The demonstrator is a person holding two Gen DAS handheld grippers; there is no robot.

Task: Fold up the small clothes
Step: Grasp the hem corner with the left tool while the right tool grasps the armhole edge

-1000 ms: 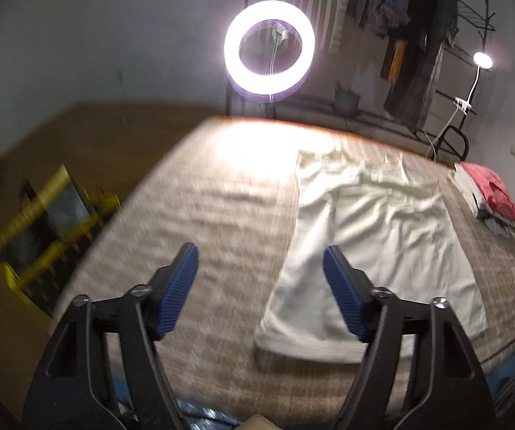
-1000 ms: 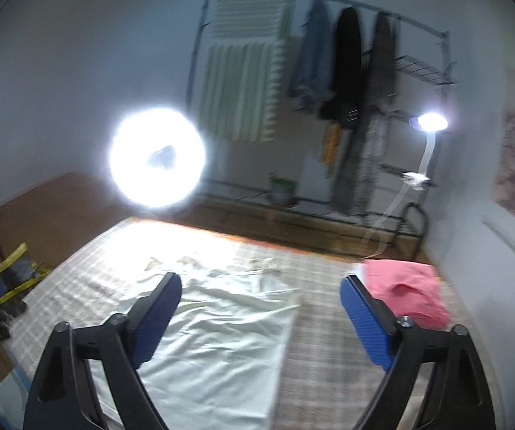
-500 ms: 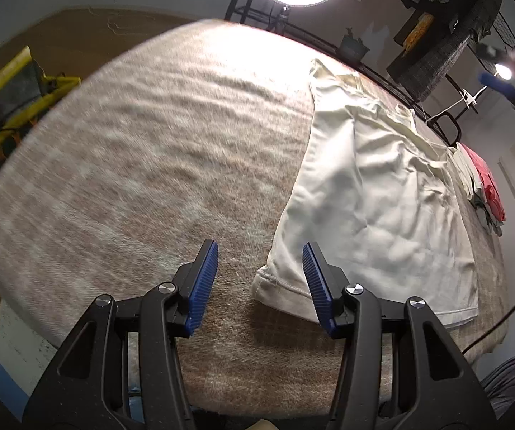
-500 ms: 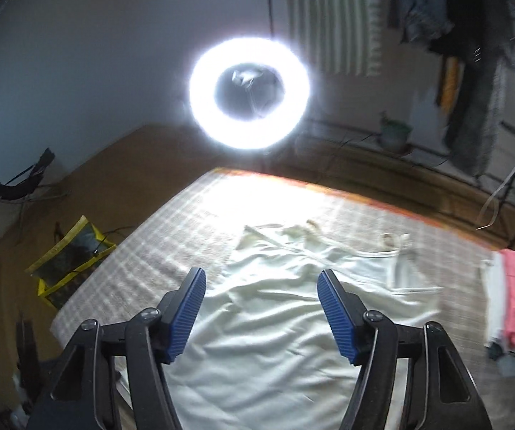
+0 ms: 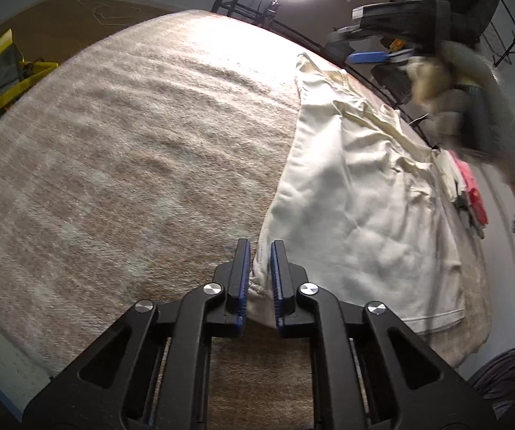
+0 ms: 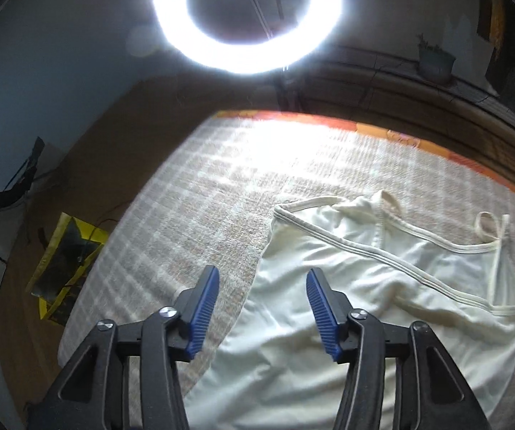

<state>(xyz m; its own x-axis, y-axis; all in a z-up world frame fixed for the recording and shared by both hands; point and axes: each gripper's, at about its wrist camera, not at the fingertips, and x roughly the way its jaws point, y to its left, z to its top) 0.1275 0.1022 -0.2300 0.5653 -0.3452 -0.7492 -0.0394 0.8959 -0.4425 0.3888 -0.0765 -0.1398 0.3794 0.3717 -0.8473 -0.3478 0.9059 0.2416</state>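
Note:
A cream sleeveless top (image 5: 361,193) lies flat on the checked beige bed cover (image 5: 132,165). My left gripper (image 5: 259,276) is shut on the top's near left hem corner, cloth pinched between the blue pads. In the right wrist view the top (image 6: 358,315) shows its piped neckline and thin straps. My right gripper (image 6: 263,306) is open above the top's left side edge near the armhole, holding nothing. The right gripper also shows in the left wrist view (image 5: 376,53), blurred, over the top's far end.
A stack of folded clothes, pink on top (image 5: 469,193), lies at the bed's right side. A ring light (image 6: 246,18) stands beyond the far edge. A yellow-and-black bag (image 6: 67,268) sits on the floor at left. A clothes rack stands behind.
My left gripper has moved down onto the hem corner and shut on it. My right gripper has swung down and left toward the top's upper left edge, jaws narrowed somewhat.

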